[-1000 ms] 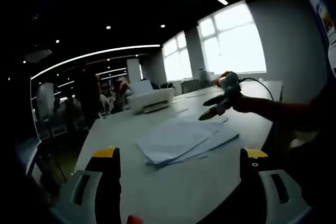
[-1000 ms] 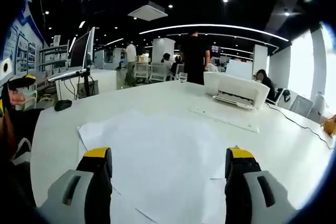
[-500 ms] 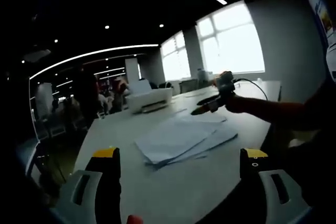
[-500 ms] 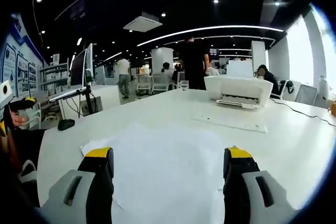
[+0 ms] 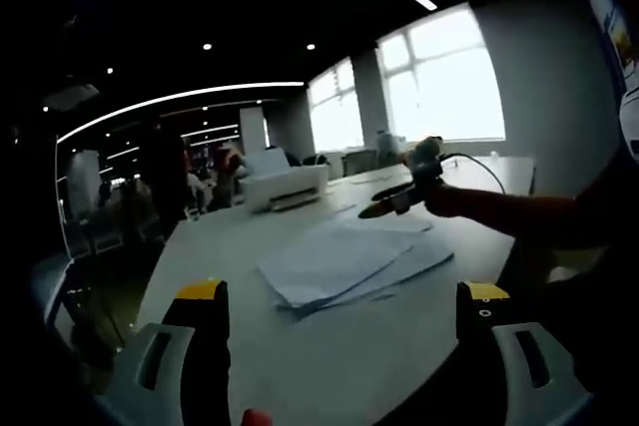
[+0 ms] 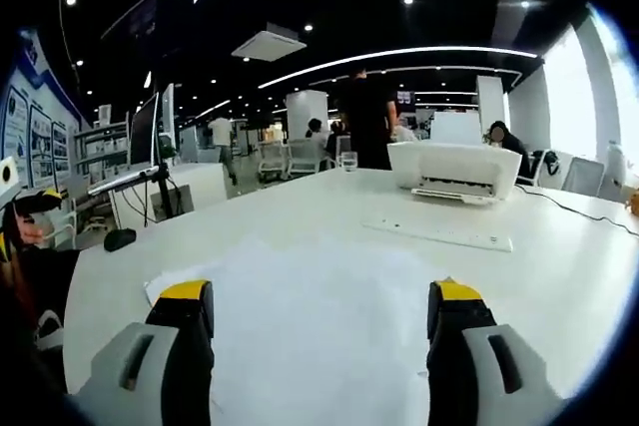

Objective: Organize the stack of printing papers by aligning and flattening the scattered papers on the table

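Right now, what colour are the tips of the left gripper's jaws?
Yellow tips on grey jaws of the left gripper, clearest in the left gripper view.

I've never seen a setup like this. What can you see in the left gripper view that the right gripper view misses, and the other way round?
The left gripper view alone takes in the bright windows and the right gripper held out over the table, with the person's arm behind it. The right gripper view alone takes in a monitor, a glass, a mouse and a flat white strip in front of the printer. Both share the white table, the scattered papers and the white printer.
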The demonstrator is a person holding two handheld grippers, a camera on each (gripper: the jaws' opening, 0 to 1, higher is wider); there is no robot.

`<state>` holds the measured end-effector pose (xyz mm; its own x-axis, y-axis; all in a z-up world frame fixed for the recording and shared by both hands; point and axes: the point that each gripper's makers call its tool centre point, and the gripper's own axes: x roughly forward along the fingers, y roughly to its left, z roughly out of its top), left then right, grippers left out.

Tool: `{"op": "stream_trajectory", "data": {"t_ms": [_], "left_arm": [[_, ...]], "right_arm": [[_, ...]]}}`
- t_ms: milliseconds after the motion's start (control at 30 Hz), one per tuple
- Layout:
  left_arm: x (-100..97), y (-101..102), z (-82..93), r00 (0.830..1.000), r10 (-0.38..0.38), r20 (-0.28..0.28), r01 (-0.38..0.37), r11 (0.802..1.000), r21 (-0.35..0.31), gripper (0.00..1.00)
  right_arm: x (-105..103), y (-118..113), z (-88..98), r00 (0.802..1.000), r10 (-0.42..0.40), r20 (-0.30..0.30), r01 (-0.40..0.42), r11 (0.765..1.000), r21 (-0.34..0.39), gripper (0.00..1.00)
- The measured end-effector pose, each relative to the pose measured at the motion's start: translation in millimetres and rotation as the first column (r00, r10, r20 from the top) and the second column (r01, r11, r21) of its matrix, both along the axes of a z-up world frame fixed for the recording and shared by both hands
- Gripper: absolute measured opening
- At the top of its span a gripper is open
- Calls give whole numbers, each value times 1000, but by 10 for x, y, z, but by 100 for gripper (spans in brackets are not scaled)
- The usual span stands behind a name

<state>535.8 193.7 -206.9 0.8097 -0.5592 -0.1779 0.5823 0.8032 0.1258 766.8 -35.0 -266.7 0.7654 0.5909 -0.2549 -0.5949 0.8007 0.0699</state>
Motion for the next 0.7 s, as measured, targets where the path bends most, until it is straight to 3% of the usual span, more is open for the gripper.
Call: {"op": "stream_trajectory", "data": {"t_ms": [300,567,700], "left_arm": [[54,2,-4,1000,-5,-3,5,1000,-1,97],[101,20,-9,1000,-5,-5,5,1000,-2,97],[113,4,-12,1000,-13,-8,13,1000,0,97]], "right_arm": [[36,9,-16,1000,-7,1,7,1000,3,86],[78,22,-81,1000,-11,13,12,999,-41,86],[177,1,-107,1000,-10,7,10,999,-39,86]]}}
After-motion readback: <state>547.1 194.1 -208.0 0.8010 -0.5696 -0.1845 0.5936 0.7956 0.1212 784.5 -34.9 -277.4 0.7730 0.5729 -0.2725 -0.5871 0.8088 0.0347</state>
